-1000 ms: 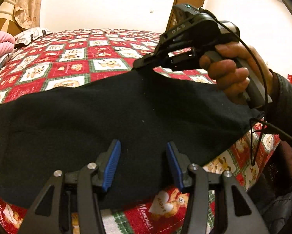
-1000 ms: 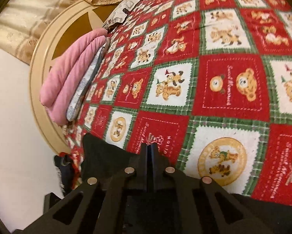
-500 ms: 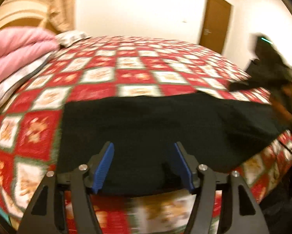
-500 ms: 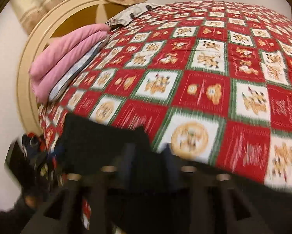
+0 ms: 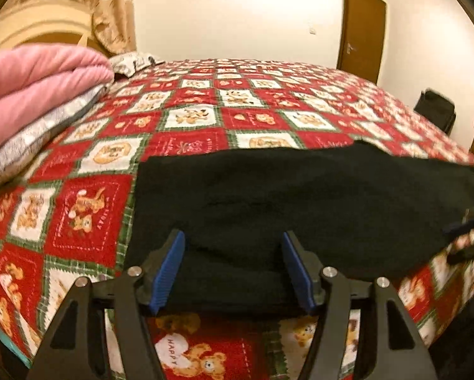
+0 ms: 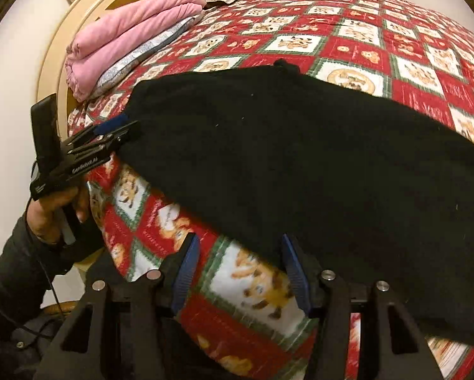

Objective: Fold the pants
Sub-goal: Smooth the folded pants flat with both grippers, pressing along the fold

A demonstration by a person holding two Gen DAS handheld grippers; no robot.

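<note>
Black pants (image 5: 284, 196) lie folded flat along the near edge of the bed, also in the right wrist view (image 6: 300, 145). My left gripper (image 5: 233, 266) is open, its blue pads either side of the pants' near edge, holding nothing. It also shows in the right wrist view (image 6: 110, 129) at the pants' left end. My right gripper (image 6: 240, 269) is open and empty, just off the bed's side below the pants' near edge. A blurred part of it shows at the right edge of the left wrist view (image 5: 468, 231).
The bed has a red, white and green teddy-bear quilt (image 5: 237, 101). A folded pink blanket (image 5: 37, 85) on a grey pillow lies at the head, by a round headboard (image 6: 78, 31). A brown door (image 5: 362, 28) and a dark object (image 5: 435, 110) stand beyond the bed.
My right gripper let go of the pants, opened and drew back off the bed's edge. My left gripper stayed open and shifted toward the pants' left end.
</note>
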